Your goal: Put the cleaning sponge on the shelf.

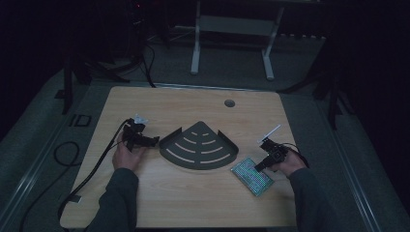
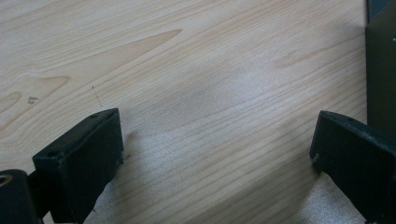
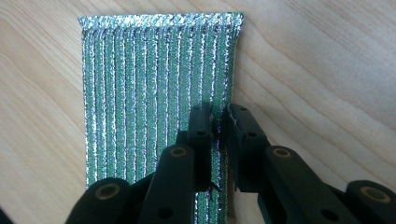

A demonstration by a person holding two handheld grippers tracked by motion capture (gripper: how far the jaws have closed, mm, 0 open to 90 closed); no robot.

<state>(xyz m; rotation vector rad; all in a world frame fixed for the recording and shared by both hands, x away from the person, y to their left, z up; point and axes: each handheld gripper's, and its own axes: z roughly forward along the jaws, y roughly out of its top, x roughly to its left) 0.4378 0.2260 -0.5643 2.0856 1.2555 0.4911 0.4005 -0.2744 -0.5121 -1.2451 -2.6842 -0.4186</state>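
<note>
A glittery green ribbed pad (image 1: 251, 177) lies flat near the table's right front. My right gripper (image 1: 258, 168) points down at it. In the right gripper view the jaws (image 3: 218, 123) stand nearly together and pinch the pad (image 3: 149, 84) at its right edge. A dark quarter-round corner shelf (image 1: 198, 147) with curved slots sits mid-table. My left gripper (image 1: 153, 141) rests just left of the shelf, with its jaws pointing at it. In the left gripper view that gripper (image 2: 217, 135) is wide open over bare wood, with the shelf's dark wall (image 2: 380, 70) at the right edge.
The wooden table (image 1: 193, 203) has a round cable hole (image 1: 229, 103) near its far edge. Black cables (image 1: 67, 154) trail off the left side onto the floor. A white table frame (image 1: 232, 29) stands beyond in the dark room.
</note>
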